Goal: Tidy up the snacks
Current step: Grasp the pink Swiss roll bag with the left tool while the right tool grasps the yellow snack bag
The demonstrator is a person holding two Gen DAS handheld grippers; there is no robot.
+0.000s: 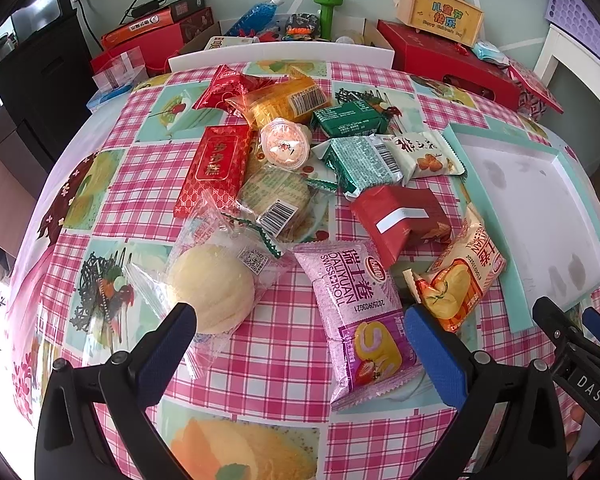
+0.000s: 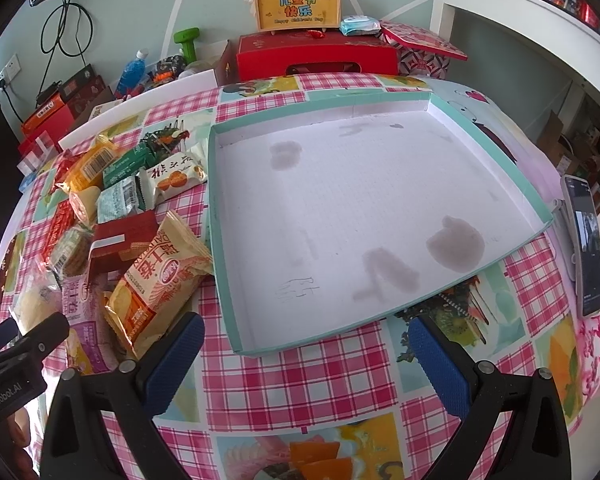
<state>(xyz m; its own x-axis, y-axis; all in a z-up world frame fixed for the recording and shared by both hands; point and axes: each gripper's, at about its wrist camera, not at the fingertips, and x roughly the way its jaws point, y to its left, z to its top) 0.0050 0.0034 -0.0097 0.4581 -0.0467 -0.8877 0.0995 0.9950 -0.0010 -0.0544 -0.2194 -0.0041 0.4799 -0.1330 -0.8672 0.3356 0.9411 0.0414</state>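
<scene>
Hovering low over the checked surface (image 1: 268, 364), the left gripper (image 1: 300, 332) has its fingers (image 1: 168, 352) spread wide and holds nothing; the pink Swiss roll packet (image 1: 356, 320) lies between them, its lower end nearest the camera, so it looks like the likeliest first pick. The right gripper (image 2: 306, 344) is likewise open and empty, poised over the near edge of the teal-rimmed tray (image 2: 220, 240), which seems set out as the place where the snacks are to go.

The snacks are heaped loosely at the tray's 9 o'clock side, overlapping one another, probably tipped out together and not yet sorted. The orange Swiss roll packet (image 1: 460, 280) lies just beside the tray's rim, with the dark red box (image 1: 400, 220) at its 11 o'clock.

The left view alone shows the spread of the pile: the pale round cake in clear wrap (image 1: 212, 292) at 9 o'clock of the pink packet, the long red packet (image 1: 216, 168) and the jelly cup (image 1: 286, 144) further back. It catches only a slice of the tray.

The right view alone shows the tray's whole floor, white, stained in patches and holding no snacks, and a phone (image 2: 588, 240) propped at 3 o'clock.
</scene>
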